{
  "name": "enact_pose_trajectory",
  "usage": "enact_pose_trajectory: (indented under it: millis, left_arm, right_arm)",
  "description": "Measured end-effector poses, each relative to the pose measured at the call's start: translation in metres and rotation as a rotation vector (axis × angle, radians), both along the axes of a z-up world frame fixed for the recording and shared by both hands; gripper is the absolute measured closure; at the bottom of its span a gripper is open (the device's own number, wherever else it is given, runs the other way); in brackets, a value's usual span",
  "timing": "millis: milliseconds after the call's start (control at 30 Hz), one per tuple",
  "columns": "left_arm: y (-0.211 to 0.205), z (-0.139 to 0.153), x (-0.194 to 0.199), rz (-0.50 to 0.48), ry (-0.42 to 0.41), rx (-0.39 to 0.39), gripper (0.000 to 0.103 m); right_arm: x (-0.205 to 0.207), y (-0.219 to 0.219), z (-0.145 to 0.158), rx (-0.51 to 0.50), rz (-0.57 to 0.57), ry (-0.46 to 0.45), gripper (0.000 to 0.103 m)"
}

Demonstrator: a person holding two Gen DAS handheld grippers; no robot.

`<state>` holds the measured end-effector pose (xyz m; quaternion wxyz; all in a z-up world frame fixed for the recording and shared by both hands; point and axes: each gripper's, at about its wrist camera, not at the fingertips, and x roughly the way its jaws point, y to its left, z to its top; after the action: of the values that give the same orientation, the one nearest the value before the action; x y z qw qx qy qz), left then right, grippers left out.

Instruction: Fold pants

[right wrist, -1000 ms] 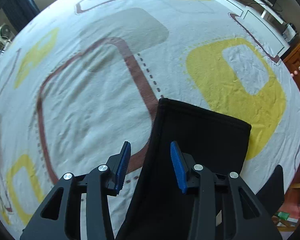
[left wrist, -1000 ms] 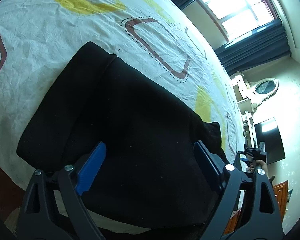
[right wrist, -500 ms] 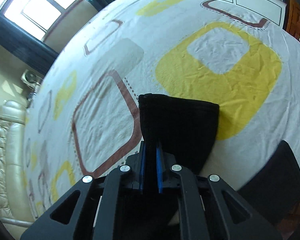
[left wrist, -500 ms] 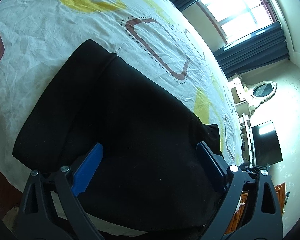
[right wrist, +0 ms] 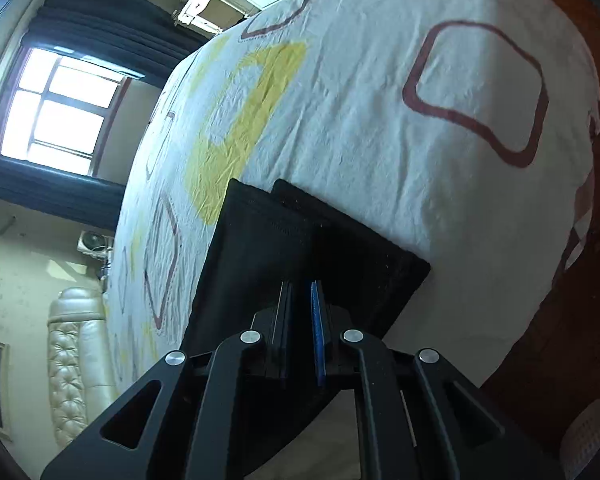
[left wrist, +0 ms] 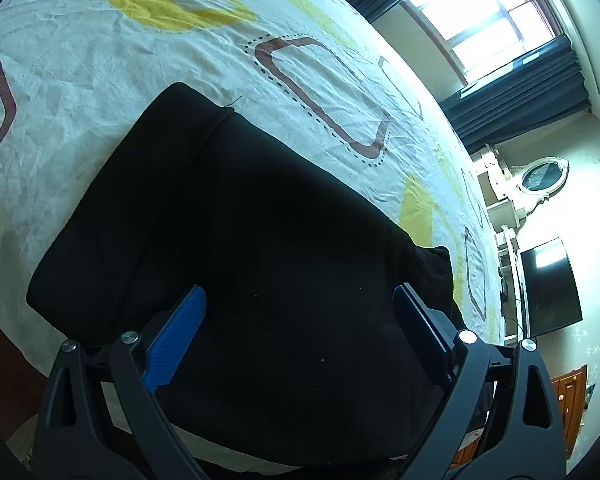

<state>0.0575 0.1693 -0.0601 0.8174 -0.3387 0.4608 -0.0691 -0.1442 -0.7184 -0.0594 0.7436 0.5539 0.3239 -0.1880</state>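
Observation:
Black pants lie flat on a white bed sheet with yellow and maroon shapes, near the bed's front edge. My left gripper is open, its blue pads spread wide just above the near part of the pants, holding nothing. My right gripper is shut on an edge of the pants and holds that part lifted and turned, so the cloth hangs away from the sheet.
The bed's front edge and dark floor lie below the pants. A window with dark curtains, a wall-mounted TV and a padded headboard surround the bed.
My right gripper closed on the pants edge, then lifted and rotated it. My left gripper stayed open and drifted slightly over the pants.

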Motion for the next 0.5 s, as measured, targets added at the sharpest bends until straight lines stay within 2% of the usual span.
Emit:
enact_pose_trajectory:
  millis: [67,133,167,267,333,400,500]
  left_arm:
    - [0.0,0.0,0.001,0.004,0.006,0.006,0.009]
    - [0.001,0.004,-0.001,0.02,0.011,0.004,0.009]
    - [0.001,0.007,-0.003,0.031,0.015,-0.003,0.009]
    - [-0.002,0.022,-0.015,0.059,-0.001,-0.054,0.009]
    - [-0.018,0.041,-0.028,0.024,-0.044,-0.097,0.009]
    - [-0.049,0.063,-0.044,-0.046,-0.098,-0.122,0.009]
    - [-0.112,0.083,-0.064,-0.196,-0.14,-0.203,0.009]
  right_arm:
    - [0.001,0.002,-0.004,0.025,0.006,-0.017,0.087]
    - [0.004,0.004,-0.007,0.027,0.008,-0.028,0.061]
    - [0.005,0.005,-0.008,0.028,0.001,-0.04,0.056]
    - [0.007,0.004,-0.01,0.027,-0.034,-0.118,0.055]
    - [0.012,0.004,-0.013,0.042,-0.023,-0.156,0.055]
    - [0.019,0.004,-0.019,0.059,-0.012,-0.152,0.055]
    - [0.021,0.003,-0.028,0.079,-0.035,-0.175,0.055]
